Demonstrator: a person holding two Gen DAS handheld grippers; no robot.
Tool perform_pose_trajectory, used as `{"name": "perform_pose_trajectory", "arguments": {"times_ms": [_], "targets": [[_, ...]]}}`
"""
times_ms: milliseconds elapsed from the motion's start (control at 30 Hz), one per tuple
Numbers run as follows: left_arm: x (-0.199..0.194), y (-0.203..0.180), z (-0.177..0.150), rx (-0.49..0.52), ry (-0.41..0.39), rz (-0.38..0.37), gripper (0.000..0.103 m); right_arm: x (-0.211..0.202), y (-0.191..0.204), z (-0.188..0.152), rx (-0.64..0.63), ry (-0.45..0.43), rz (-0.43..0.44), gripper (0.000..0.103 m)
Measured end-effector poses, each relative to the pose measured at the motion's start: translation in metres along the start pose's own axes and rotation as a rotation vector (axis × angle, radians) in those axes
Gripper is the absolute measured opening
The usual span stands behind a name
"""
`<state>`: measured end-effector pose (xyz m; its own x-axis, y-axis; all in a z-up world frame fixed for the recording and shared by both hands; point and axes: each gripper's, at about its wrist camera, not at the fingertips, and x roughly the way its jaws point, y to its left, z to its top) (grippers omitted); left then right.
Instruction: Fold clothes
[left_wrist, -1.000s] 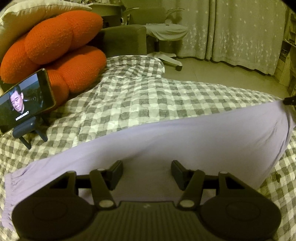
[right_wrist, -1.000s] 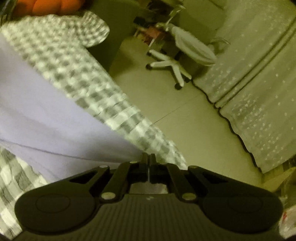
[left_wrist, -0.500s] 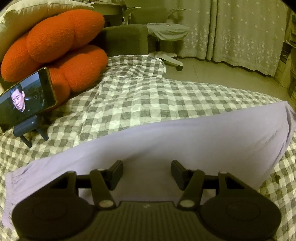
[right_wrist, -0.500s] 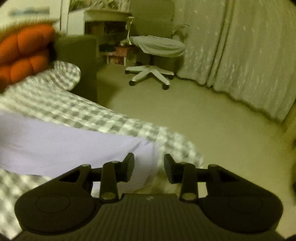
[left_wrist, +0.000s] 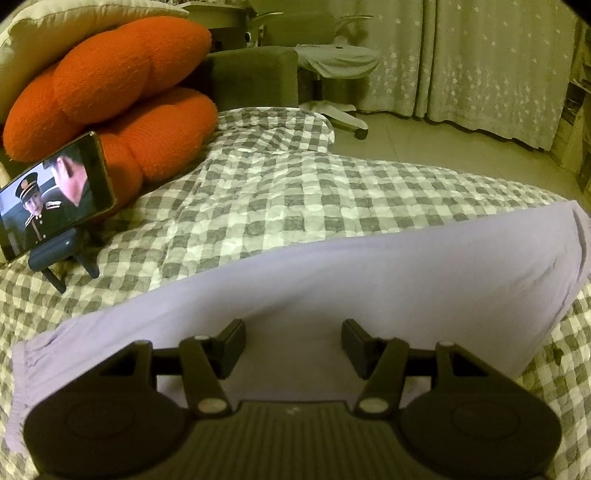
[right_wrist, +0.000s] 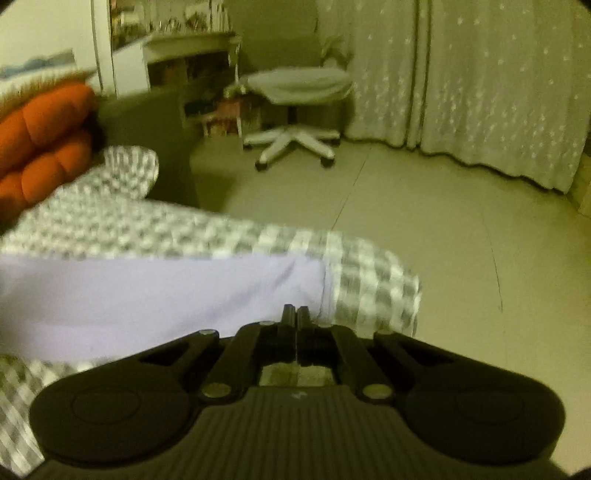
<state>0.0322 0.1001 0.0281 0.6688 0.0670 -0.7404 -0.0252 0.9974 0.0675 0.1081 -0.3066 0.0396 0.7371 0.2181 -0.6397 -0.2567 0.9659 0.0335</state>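
The lavender garment (left_wrist: 369, 280) lies spread as a long band across the checked bedcover (left_wrist: 266, 192), its gathered end at the left and its other end close to the bed's right edge, where the cover drops toward the floor (right_wrist: 424, 221). The left gripper (left_wrist: 293, 341) hovers low over the middle of the cloth with its jaws released, wide apart, with only flat fabric showing between them. The right gripper (right_wrist: 295, 321) sits at the garment's right end (right_wrist: 295, 280), jaws clenched together; whether any cloth is pinched between them cannot be told, since that view is blurred. Past the garment, on the bedcover's left side, a phone (left_wrist: 55, 195) stands tilted on a small stand, its screen lit. Behind it rests an orange knotted cushion (left_wrist: 122, 96). Farther off, a white swivel chair (right_wrist: 295, 110) stands on the floor before pale patterned curtains (right_wrist: 480, 81).
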Motion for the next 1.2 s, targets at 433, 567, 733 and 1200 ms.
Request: {"name": "perform_pose_trajectory", "arguments": {"times_ms": [433, 567, 733, 1200], "targets": [[0.001, 0.000, 0.000, 0.001, 0.006, 0.006, 0.059, 0.008, -0.017, -0.016, 0.059, 0.065, -0.050, 0.012], [-0.007, -0.002, 0.000, 0.007, -0.002, -0.023, 0.059, 0.001, -0.024, -0.023, 0.074, 0.065, -0.051, 0.013], [-0.020, -0.003, 0.001, 0.016, -0.015, -0.014, 0.059, -0.010, -0.002, -0.032, -0.014, 0.055, -0.013, 0.013], [-0.065, 0.050, 0.002, -0.140, -0.048, 0.045, 0.060, -0.027, 0.086, -0.044, -0.250, 0.123, 0.045, 0.013]]}}
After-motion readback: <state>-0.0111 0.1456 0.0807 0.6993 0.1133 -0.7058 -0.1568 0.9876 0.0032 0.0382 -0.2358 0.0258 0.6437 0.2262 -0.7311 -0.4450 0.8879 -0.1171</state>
